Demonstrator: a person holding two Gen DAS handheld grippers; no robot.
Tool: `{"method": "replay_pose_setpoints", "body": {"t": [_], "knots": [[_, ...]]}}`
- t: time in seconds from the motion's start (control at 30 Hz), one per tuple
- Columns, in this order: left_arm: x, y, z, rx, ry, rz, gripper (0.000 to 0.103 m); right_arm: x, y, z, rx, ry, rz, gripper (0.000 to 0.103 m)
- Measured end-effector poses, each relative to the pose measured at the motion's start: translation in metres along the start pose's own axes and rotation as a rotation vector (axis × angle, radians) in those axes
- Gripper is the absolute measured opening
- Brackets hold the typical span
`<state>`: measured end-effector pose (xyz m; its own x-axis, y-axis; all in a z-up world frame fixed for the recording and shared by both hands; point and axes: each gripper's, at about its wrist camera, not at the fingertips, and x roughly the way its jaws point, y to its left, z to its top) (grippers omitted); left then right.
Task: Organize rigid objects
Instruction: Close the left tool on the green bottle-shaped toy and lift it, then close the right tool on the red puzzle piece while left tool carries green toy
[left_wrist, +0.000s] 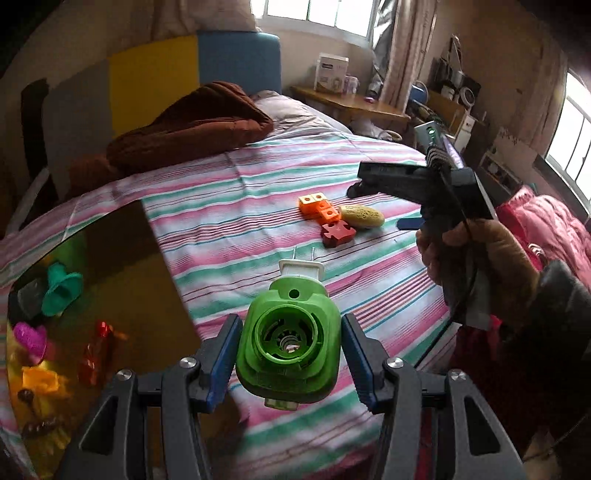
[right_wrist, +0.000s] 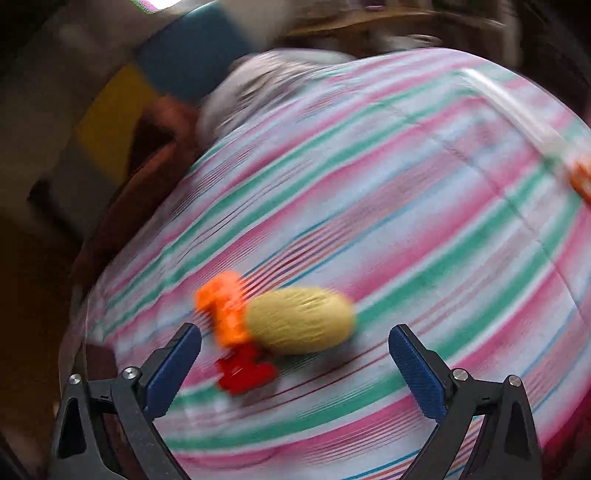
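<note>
Glossy green plastic plug-in housing (left_wrist: 290, 347), round-socketed, is clamped between left gripper (left_wrist: 290, 360) pads. Right gripper (right_wrist: 295, 369) is held wide apart, gripping nothing, above striped bedsheet (right_wrist: 424, 192). Blurred: rough yellow ovoid (right_wrist: 301, 320), possibly sponge-like.

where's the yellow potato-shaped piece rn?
On the striped bedspread, right of centre in the left wrist view: the yellow piece lies beside the orange blocks, behind the red puzzle piece.

Bare striped bedspread (right_wrist: 424, 192) lies beyond the clustered potato (right_wrist: 300, 319) (orange blocks (right_wrist: 225, 310) touching).

On the bedspread: one green plug-in device (left_wrist: 290, 345), one orange block piece (left_wrist: 320, 207), one yellow oval (left_wrist: 362, 216), one red puzzle piece (left_wrist: 335, 234).
</note>
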<state>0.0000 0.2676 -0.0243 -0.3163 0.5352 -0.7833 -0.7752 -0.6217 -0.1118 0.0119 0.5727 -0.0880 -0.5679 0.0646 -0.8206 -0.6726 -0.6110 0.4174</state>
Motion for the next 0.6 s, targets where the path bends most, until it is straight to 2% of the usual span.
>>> {"method": "replay_pose_setpoints", "body": {"t": [0.13,0.37,0.53,0.6], "knots": [[-0.013,0.015,-0.007,-0.047,-0.013,0.010,0.055,0.008,0.022,-0.012,-0.119,0.073,-0.017,0.101],[-0.022,0.032,-0.017,-0.108,-0.015,0.020,0.055,0.033,0.041,-0.013,-0.239,0.097,-0.044,0.081],[-0.026,0.039,-0.023,-0.125,-0.011,0.024,0.055,0.046,0.056,-0.028,-0.388,0.061,-0.150,0.084],[-0.026,0.041,-0.026,-0.128,-0.009,0.026,0.055,0.048,0.061,-0.034,-0.448,0.053,-0.179,0.089]]}}
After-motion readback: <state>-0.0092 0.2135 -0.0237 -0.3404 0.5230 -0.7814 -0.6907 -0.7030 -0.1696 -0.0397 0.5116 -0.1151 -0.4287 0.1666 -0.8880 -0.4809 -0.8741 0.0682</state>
